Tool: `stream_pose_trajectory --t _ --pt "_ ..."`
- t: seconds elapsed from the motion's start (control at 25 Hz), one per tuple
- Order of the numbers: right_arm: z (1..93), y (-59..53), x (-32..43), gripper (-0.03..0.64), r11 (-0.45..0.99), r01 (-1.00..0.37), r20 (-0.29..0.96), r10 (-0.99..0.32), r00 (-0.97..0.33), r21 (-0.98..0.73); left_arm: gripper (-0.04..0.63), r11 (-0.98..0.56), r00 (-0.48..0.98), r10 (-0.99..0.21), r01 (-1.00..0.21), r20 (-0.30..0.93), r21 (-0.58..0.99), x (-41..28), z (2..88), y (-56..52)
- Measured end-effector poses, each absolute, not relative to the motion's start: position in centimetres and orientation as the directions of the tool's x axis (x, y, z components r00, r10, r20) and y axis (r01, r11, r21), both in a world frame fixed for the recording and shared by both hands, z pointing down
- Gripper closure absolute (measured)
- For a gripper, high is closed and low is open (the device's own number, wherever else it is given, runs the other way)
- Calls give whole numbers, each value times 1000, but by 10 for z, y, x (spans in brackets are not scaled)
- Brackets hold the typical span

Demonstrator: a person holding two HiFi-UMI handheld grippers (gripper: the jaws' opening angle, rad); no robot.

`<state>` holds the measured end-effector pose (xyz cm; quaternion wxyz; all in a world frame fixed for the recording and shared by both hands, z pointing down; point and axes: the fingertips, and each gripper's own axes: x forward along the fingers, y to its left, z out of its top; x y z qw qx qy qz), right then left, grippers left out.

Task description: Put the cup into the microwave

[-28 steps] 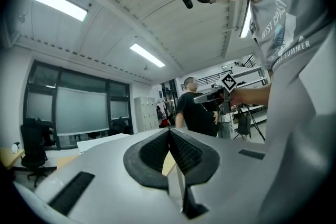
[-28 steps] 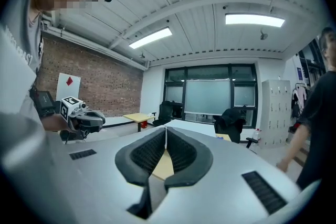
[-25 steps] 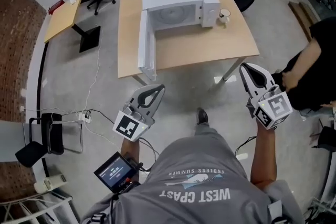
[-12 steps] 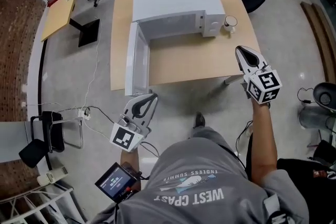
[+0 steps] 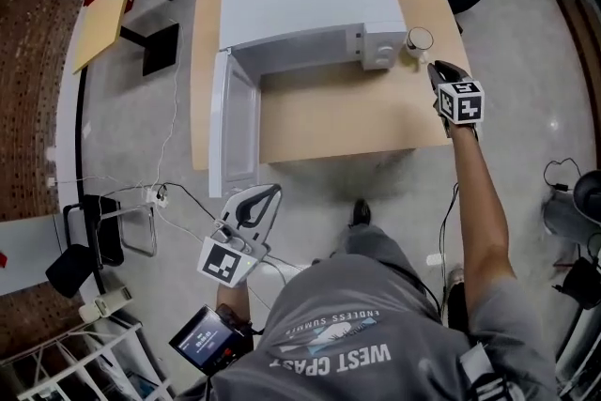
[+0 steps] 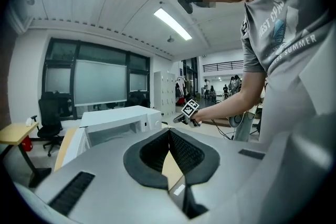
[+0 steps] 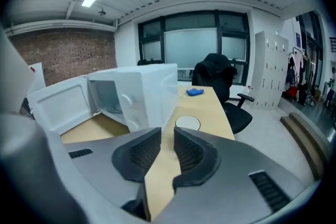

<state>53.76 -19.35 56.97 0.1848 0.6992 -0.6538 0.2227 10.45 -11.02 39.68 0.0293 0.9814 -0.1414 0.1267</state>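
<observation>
1. My right gripper [image 7: 167,135]: jaws just opening, narrowly apart, empty, near cup [image 5: 419,39] at table's [image 5: 329,122] right edge, beside open microwave [image 5: 300,0].
2. My left gripper [image 6: 169,132]: closed, empty.

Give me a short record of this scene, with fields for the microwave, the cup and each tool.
microwave: white, on the table, door swung open
cup: white, upright on the table beside the microwave's control side, not held
right tool: just short of the cup, jaws slightly apart and just been opening, nothing between them
left tool: low, off the table near the door, jaws together, empty
task state: cup not yet grasped
</observation>
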Motion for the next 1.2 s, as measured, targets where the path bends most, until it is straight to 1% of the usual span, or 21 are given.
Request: stream_pose_trajectory --t 0.08,0.24,0.48,0.52,0.6,0.8,1.0,1.12,1.2 --pt "605 -206 556 494 -89 -995 611 -790 49 -34 575 -954 920 -275 -297 280 35 108 403 -111" --pt "667 -224 580 489 -103 -994 697 -715 45 -41 575 -945 900 -286 -321 331 58 111 418 -113" --pt "709 -249 598 489 -94 -996 729 -681 63 -2 575 -937 879 -290 -342 379 76 117 435 -112" --pt "712 -252 600 491 -92 -996 726 -684 71 11 575 -936 876 -291 -344 384 78 117 437 -111" --pt "711 -256 603 540 -101 -994 705 -703 94 32 575 -933 872 -293 -351 392 81 116 440 -108" --pt "696 -250 595 548 -139 -990 637 -764 104 -5 575 -928 866 -297 -361 402 91 112 445 -100" --pt "670 -234 577 549 -129 -991 575 -815 80 -45 575 -936 874 -286 -343 392 83 114 442 -92" --pt "641 -223 565 549 -109 -992 529 -846 60 -62 575 -940 880 -285 -334 379 67 116 435 -85" --pt "619 -213 556 549 -94 -993 504 -862 46 -69 575 -947 878 -272 -317 393 52 115 432 -78"
